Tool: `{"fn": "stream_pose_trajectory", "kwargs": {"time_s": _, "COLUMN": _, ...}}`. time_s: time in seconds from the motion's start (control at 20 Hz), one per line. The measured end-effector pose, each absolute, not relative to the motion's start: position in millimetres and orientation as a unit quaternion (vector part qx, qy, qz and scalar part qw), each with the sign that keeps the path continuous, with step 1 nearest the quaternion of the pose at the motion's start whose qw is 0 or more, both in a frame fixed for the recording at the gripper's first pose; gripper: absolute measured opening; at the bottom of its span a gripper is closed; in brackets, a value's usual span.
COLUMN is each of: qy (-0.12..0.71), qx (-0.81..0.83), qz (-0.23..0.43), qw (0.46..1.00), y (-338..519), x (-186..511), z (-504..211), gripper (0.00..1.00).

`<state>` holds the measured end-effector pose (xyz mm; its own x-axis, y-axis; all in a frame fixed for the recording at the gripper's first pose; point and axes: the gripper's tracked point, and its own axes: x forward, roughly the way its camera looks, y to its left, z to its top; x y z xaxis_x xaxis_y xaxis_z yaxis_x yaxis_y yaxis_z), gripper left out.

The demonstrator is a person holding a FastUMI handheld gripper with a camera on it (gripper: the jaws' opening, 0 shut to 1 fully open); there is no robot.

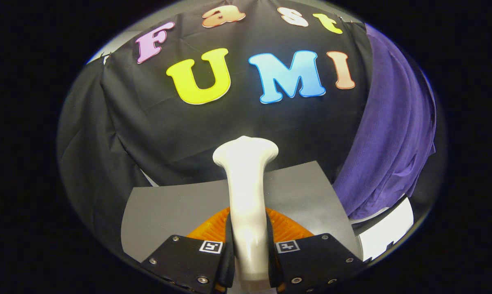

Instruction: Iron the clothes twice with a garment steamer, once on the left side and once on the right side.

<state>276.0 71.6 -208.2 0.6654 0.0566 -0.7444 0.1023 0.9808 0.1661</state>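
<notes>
**Steamer gripped, garment off to the right**

While you held the gripper (249, 249) closed on the steamer (246, 183), both fingers pressing its handle, the garment (392, 139) hung well beyond, to the right. You needed to swing the head flat against the cloth, then stroke slowly.

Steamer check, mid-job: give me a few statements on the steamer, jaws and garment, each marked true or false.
1. The gripper has its jaws shut on the steamer handle. True.
2. The steamer head presses on the purple garment. False: it stands apart from it, pointing at the black wall.
3. The garment hangs off to the right of the steamer. True.
4. The garment lies flat on the grey sheet. False: it hangs beside the sheet.
</notes>
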Motion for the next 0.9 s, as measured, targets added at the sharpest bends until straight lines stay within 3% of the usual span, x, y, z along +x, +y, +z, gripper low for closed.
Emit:
{"fn": "stream_pose_trajectory", "kwargs": {"time_s": 0.6, "qy": 0.28, "qx": 0.055, "qz": 0.031, "qw": 0.958, "y": 8, "x": 180, "z": -84, "gripper": 0.32}}
{"fn": "stream_pose_trajectory", "kwargs": {"time_s": 0.9, "qy": 0.24, "qx": 0.047, "qz": 0.014, "qw": 0.969, "y": -37, "x": 163, "z": -45, "gripper": 0.32}}
